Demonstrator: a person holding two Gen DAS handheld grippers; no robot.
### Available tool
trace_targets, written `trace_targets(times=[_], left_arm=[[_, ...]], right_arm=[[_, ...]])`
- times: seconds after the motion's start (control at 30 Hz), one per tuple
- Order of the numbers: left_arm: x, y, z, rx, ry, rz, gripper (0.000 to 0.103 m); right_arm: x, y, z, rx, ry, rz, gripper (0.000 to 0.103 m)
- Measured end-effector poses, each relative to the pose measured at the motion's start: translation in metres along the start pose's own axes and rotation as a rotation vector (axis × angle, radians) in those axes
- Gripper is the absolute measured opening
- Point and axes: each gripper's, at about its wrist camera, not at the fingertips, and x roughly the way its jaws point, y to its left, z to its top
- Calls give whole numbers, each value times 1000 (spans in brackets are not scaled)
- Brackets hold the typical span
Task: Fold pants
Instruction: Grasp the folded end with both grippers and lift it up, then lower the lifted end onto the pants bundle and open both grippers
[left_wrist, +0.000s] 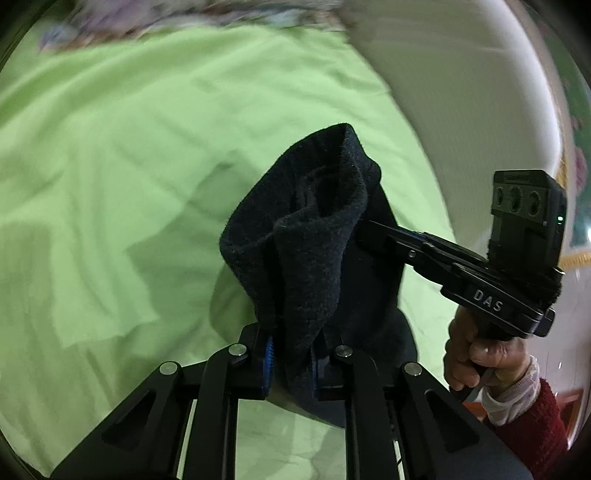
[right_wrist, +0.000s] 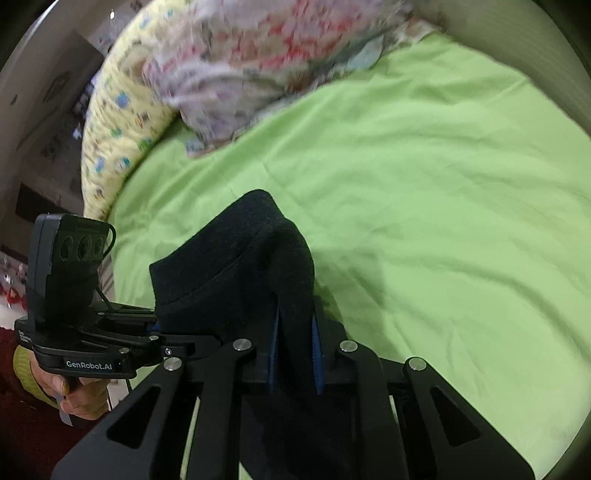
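Note:
The pants (left_wrist: 314, 236) are dark, fuzzy fabric, held up over a green bedsheet (left_wrist: 129, 147). In the left wrist view my left gripper (left_wrist: 290, 363) is shut on a bunched fold of them, the cloth standing up between the blue pads. The right gripper (left_wrist: 373, 230) reaches in from the right, its tips buried in the same cloth. In the right wrist view my right gripper (right_wrist: 295, 354) is shut on the pants (right_wrist: 243, 266), a dark fold pinched between its blue pads. The left gripper (right_wrist: 155, 328) comes in from the left and bites the fabric edge.
A patterned quilt (right_wrist: 258, 55) and a yellow printed pillow (right_wrist: 122, 122) lie at the head of the bed. A pale wall (left_wrist: 461, 92) runs along the bed's far side. A hand in a red sleeve (left_wrist: 528, 417) holds the right gripper's handle.

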Motion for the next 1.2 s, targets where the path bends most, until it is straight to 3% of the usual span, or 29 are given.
trace_targets(times=[0.4,0.63,0.87,1.2], left_arm=[[-16,-110,-12,304,0,-106,12],[-6,-168,-50,454,67,-165,12],[8,-211,-100,605,127,-176,12],[53,-249,-135,737,179,-114,12]], right_arm=[[-115,-10,-69,163,-318,-28,15],[-165,-19,-131,271,-439,-72,15],[-191,-29,-194,385,-541,-88,15],[-195,-42,-253,492,-616,-99,15]])
